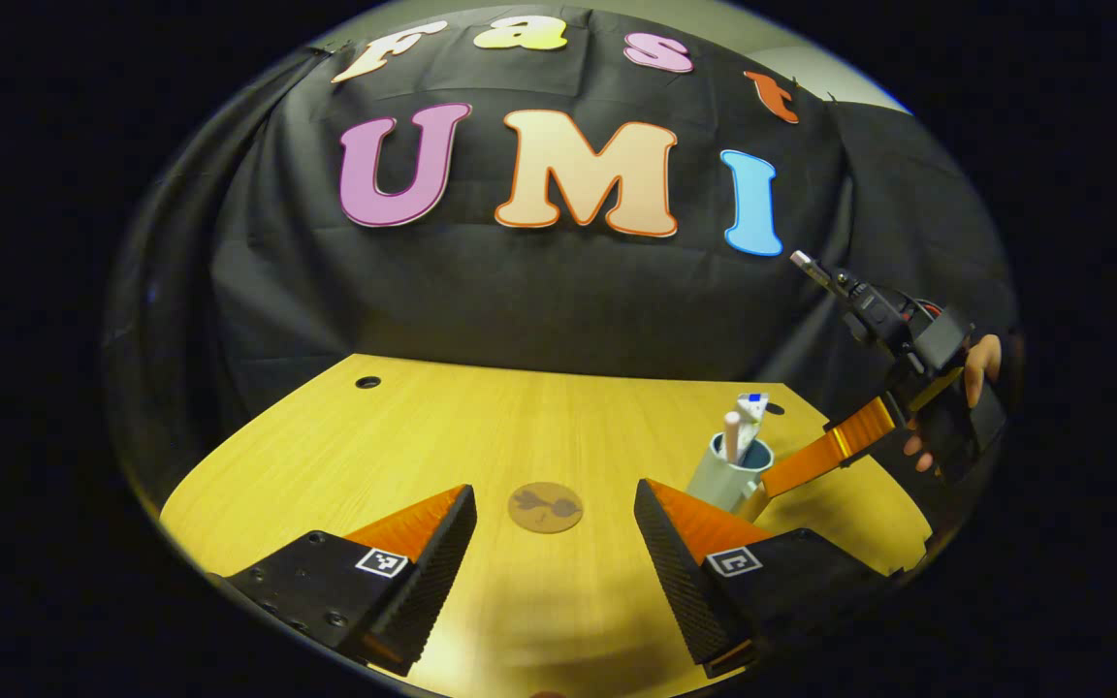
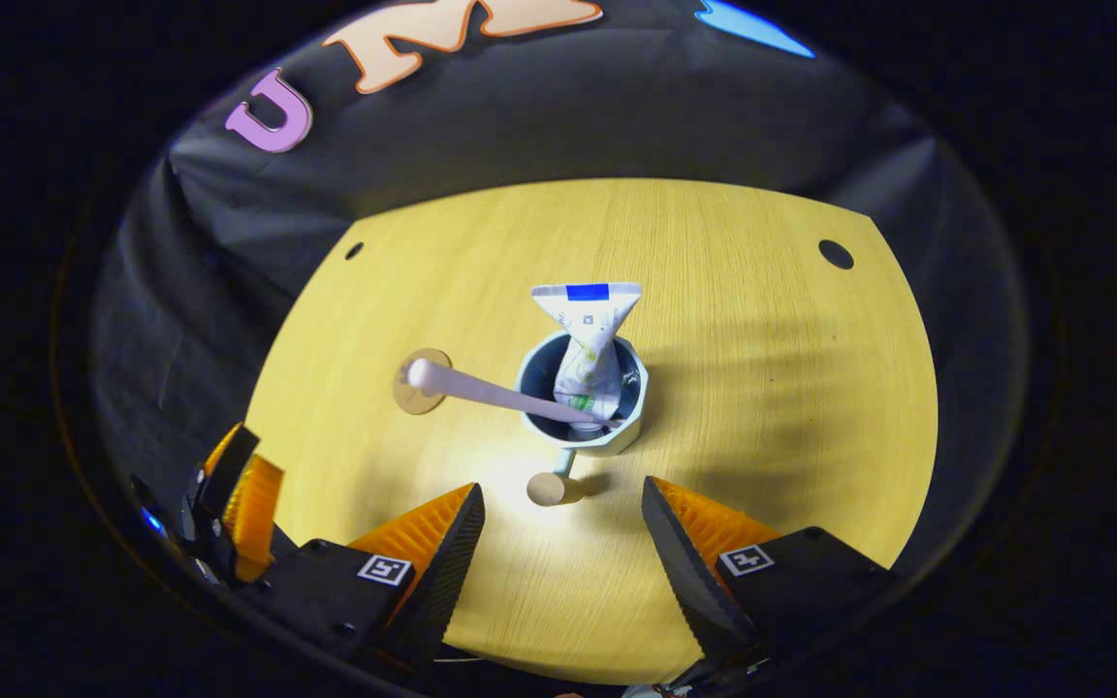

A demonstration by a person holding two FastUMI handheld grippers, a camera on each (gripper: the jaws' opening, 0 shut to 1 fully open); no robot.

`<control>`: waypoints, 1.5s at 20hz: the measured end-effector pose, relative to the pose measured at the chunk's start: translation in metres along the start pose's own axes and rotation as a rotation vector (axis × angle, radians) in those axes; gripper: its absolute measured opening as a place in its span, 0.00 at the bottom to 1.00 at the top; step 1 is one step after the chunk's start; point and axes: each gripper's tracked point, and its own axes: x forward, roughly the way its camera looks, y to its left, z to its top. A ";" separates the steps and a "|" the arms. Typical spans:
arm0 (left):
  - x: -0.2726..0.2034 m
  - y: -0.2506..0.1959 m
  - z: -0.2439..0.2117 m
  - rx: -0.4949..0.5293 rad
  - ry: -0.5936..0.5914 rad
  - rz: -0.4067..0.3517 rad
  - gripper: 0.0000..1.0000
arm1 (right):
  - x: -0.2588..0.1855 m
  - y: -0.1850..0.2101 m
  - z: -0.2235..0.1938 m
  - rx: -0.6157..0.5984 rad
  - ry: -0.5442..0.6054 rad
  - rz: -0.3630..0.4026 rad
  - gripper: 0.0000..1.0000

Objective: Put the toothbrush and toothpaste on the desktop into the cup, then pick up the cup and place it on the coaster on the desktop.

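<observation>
Right gripper (image 2: 563, 519) spread wide, holding nothing, poised above the desk (image 2: 791, 407) just short of the cup's handle (image 2: 551, 485). Left gripper (image 1: 554, 543) likewise wide and empty, low over the desk, facing the coaster (image 1: 545, 507). Toothbrush (image 2: 491, 390) and toothpaste (image 2: 590, 349) already standing in the cup (image 2: 586, 412), brush leaning over the rim, tube upright. Loading step apparently done; cup pickup now in hand. Next: closing on the handle or wall, lifting level so nothing tips out, carrying across to the coaster, which lies apart from the cup on bare desk. Likely risks: leaning brush shifting or snagging a finger, top-heavy cup tilting. Path between cup and coaster open; two cable holes far off
</observation>
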 end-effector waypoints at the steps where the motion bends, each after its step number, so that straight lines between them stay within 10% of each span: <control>1: -0.003 0.010 -0.001 -0.003 0.003 0.010 0.95 | 0.008 -0.002 0.000 0.004 0.020 -0.021 0.99; 14: -0.017 0.090 -0.034 -0.043 0.083 0.046 0.95 | 0.067 -0.012 -0.013 0.044 0.160 -0.153 0.89; 20: -0.017 0.115 -0.038 -0.036 0.095 0.035 0.95 | 0.074 -0.017 -0.021 0.032 0.192 -0.187 0.55; 22: -0.015 0.122 -0.041 -0.038 0.106 0.034 0.95 | 0.071 -0.017 -0.023 0.024 0.203 -0.172 0.29; 30: -0.013 0.138 -0.042 -0.037 0.118 0.021 0.95 | 0.067 -0.012 -0.017 0.084 0.141 -0.077 0.31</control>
